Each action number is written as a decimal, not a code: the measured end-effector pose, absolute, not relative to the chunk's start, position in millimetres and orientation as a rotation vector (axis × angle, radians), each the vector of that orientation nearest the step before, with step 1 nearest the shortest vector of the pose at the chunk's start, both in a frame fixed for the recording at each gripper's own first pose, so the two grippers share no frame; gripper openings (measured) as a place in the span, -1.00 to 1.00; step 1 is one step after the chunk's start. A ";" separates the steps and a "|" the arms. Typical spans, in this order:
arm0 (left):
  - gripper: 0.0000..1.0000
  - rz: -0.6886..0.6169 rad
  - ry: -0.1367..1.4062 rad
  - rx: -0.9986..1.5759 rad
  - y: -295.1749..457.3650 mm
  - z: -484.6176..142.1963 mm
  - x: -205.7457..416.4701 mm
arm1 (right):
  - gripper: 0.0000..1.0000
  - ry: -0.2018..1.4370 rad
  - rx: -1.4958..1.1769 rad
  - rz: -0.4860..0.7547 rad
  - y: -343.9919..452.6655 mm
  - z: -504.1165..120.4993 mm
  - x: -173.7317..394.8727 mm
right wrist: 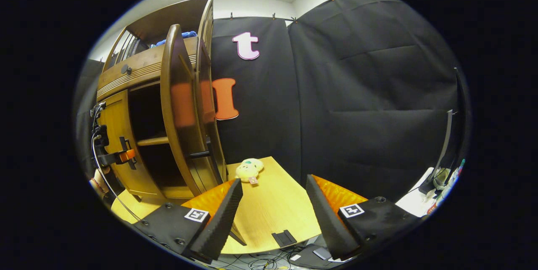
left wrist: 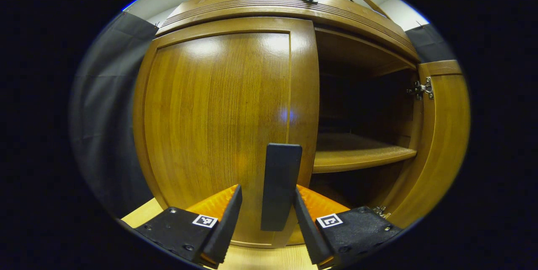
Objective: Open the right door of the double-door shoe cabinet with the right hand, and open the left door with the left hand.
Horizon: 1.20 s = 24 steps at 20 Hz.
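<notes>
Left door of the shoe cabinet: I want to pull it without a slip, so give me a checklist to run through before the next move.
1. Right door open: ok, swung wide, shelf exposed.
2. Left door still to open: ok, it sits closed.
3. Left door's handle between the left gripper fingers: ok, it stands in the gap.
4. Fingers pressing on the handle: not ok, a gap shows on each side.
5. Right gripper clear of the cabinet: ok, open over the table, holding nothing.
6. Plush toy clear of the left door's swing: cannot tell.
</notes>
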<state>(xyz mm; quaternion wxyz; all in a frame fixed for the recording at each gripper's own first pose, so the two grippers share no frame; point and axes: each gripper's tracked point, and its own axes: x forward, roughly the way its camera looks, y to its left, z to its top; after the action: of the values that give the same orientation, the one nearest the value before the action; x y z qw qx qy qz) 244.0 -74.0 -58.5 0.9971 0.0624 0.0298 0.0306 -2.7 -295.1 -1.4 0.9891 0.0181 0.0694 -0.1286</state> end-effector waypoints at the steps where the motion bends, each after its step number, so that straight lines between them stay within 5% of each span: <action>1: 0.31 0.048 0.059 0.124 -76.7 -59.3 245.7 | 0.77 0.140 0.037 -0.260 -293.7 -1.8 -3.2; 5: -0.09 0.016 0.061 0.134 -87.5 -58.8 245.9 | 0.77 0.143 0.033 -0.271 -290.6 -2.2 -6.9; 6: -0.22 0.019 0.062 0.140 -87.5 -59.8 245.4 | 0.95 0.140 0.032 -0.274 -290.0 -1.0 -6.9; 7: -0.34 0.016 0.062 0.143 -87.1 -59.6 245.7 | 0.77 0.138 0.031 -0.276 -288.4 0.1 -8.7; 8: -0.32 0.012 0.060 0.140 -87.5 -59.4 245.2 | 0.95 0.136 0.028 -0.278 -287.5 0.4 -9.7; 10: -0.34 0.005 0.057 0.124 -87.0 -59.3 242.8 | 1.00 0.136 0.026 -0.283 -284.8 0.4 -12.5; 12: -0.47 0.006 0.047 0.110 -87.2 -58.0 240.7 | 0.77 0.133 0.023 -0.283 -280.2 1.5 -14.3; 13: -0.52 0.004 0.044 0.115 -86.8 -59.7 239.4 | 0.95 0.130 0.021 -0.280 -275.8 1.8 -15.5; 17: -0.72 -0.018 0.054 0.121 -86.8 -58.1 227.5 | 0.95 0.121 0.003 -0.263 -253.8 4.0 -17.1; 22: -0.72 -0.061 0.060 0.107 -83.3 -58.0 202.1 | 0.77 0.106 -0.026 -0.228 -224.4 9.0 -15.4; 24: -0.73 -0.077 0.070 0.089 -82.5 -57.1 194.3 | 0.85 0.107 -0.037 -0.216 -213.0 8.3 -15.0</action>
<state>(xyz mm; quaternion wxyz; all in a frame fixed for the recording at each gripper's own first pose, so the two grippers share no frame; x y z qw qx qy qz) 194.3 -82.5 -57.1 0.9976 0.0444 0.0352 -0.0387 -15.0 -213.0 8.3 0.9926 -0.0187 0.0535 -0.1078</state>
